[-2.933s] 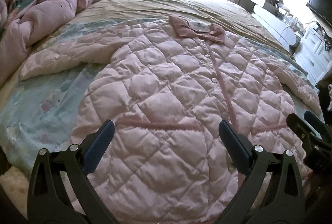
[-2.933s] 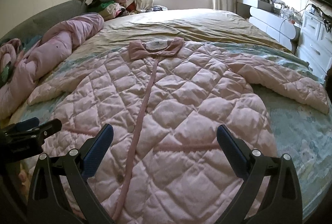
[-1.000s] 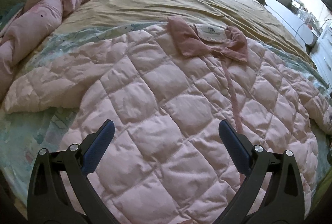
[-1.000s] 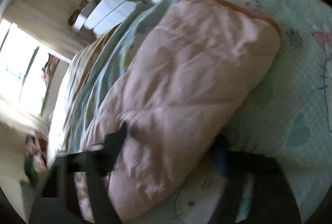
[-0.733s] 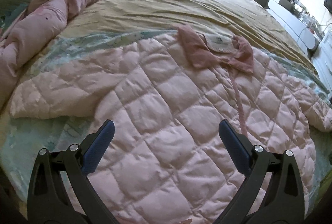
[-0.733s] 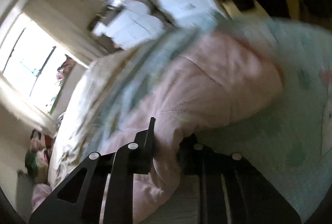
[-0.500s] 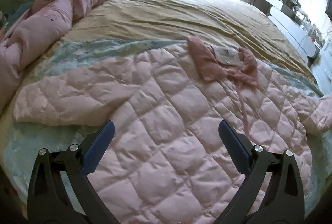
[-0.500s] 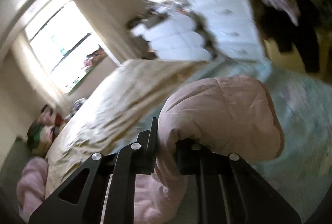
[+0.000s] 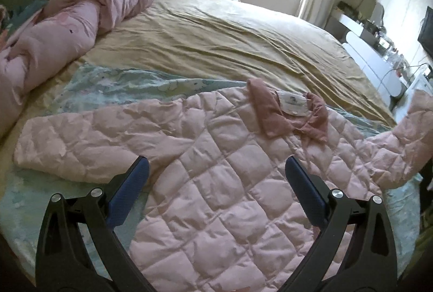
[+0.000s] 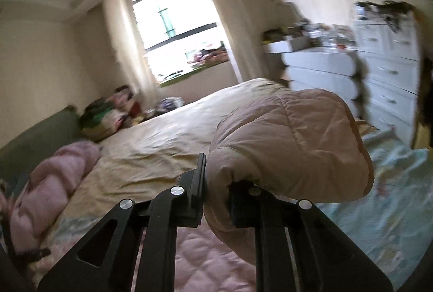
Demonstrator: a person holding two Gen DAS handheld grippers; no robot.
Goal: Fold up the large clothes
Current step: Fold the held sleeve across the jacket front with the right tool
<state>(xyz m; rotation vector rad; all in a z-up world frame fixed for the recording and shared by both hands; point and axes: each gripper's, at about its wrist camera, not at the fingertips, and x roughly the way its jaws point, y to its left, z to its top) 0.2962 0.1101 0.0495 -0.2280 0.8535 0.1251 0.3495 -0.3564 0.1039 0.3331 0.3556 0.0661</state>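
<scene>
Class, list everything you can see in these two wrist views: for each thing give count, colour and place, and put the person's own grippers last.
quilted jacket: one, pale pink with a darker pink collar, spread front-up on the bed
jacket sleeve: one, pale pink, lifted off the bed in the right gripper
bed sheet: one, tan, covering the far part of the bed
printed blanket: one, light blue, under the jacket
rolled duvet: one, pink, along the bed's left side
dresser: one, white, by the right wall
left gripper: black, blue pads, open above the jacket
right gripper: black, shut on the sleeve
</scene>
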